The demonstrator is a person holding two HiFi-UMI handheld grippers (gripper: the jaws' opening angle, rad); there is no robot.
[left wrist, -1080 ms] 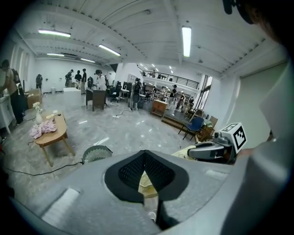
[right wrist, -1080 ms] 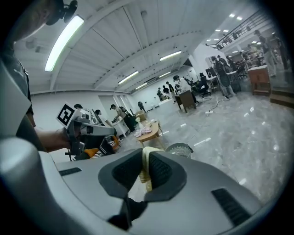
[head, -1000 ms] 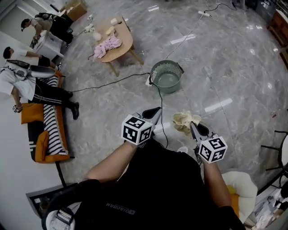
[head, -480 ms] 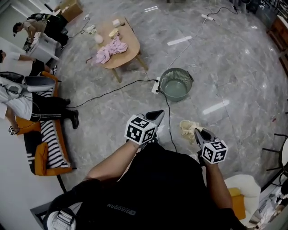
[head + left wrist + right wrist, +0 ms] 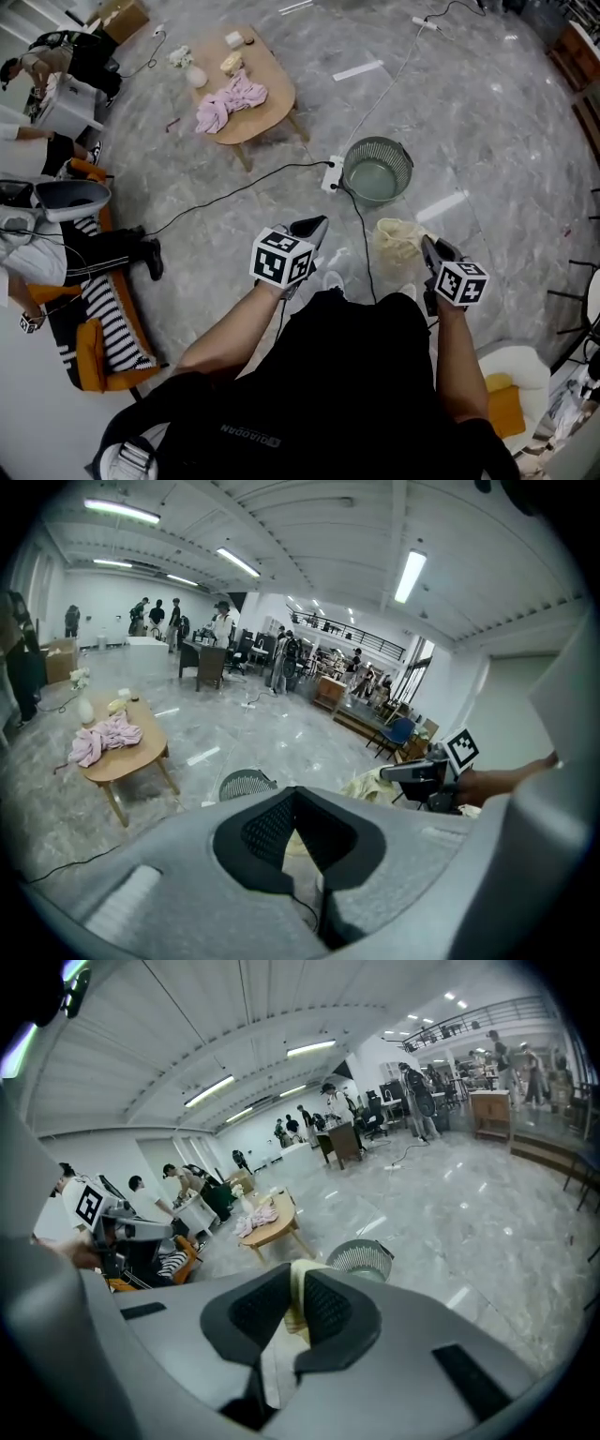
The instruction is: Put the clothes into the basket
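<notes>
A round grey-green mesh basket (image 5: pixel 377 169) (image 5: pixel 247 785) (image 5: pixel 361 1258) stands on the marble floor ahead of me. My right gripper (image 5: pixel 429 248) (image 5: pixel 298 1274) is shut on a pale yellow cloth (image 5: pixel 398 239) (image 5: pixel 296 1297), which hangs bunched in front of its jaws, short of the basket and to its right. My left gripper (image 5: pixel 314 225) (image 5: pixel 295 794) is shut with nothing held, left of the cloth. The left gripper view also shows the cloth (image 5: pixel 370 785). A pink garment (image 5: pixel 230 98) (image 5: pixel 103 741) lies on a low wooden table (image 5: pixel 267 108).
A black cable (image 5: pixel 234 192) runs across the floor to a white power strip (image 5: pixel 331 175) beside the basket. An orange striped sofa (image 5: pixel 94 319) and people are at the left. A white cushioned seat (image 5: pixel 511 370) sits at the lower right.
Both grippers have travelled forward and the basket and table now sit nearer in the view. The yellow cloth stays in the right gripper. The left gripper remains shut and empty.
</notes>
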